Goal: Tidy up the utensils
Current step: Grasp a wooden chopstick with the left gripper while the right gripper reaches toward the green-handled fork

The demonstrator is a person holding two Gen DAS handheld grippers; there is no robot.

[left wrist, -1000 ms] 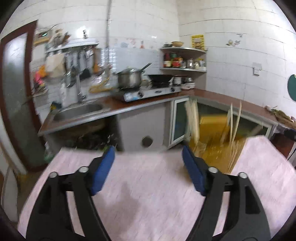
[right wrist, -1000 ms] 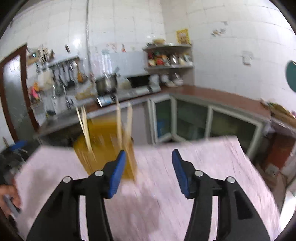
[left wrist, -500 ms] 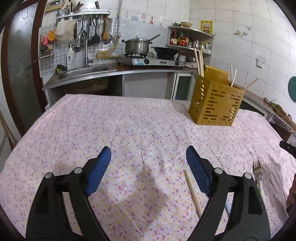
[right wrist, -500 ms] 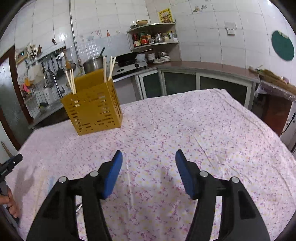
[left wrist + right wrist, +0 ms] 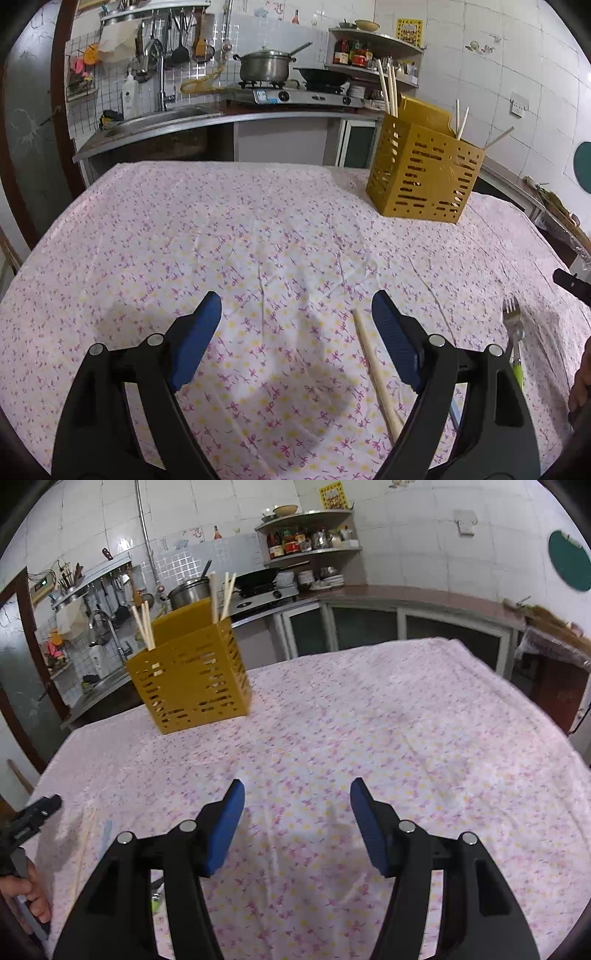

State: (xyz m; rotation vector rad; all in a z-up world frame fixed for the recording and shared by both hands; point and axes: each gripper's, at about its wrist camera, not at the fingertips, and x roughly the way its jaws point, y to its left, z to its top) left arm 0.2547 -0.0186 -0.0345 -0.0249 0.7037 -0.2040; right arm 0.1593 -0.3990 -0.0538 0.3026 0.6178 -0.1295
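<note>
While both tools hang above the flowered tablecloth (image 5: 221, 229), the left gripper (image 5: 295, 314) has its blue pads spread wide with nothing between them, and a pale wooden chopstick (image 5: 373, 369) lies on the cloth just inside its right-hand finger, running toward the bottom of the frame. Lower right in that view, a metal fork (image 5: 512, 325) with a green handle rests flat, near the frame's edge. The right gripper (image 5: 297, 805) is likewise parted and empty, over bare cloth at lower centre of its frame; the loose utensils sit off at its lower left, blurred.

Upper right in the left wrist view stands the yellow utensil holder (image 5: 424, 177), a boxy plastic basket with slotted walls, upright, several chopsticks (image 5: 388, 88) poking out of its compartments. In the right wrist view the same holder (image 5: 192, 679) sits upper left.

Thin and creased, the cloth drapes over the table's far edge. Wide uncluttered cloth lies between the grippers and the holder.
</note>
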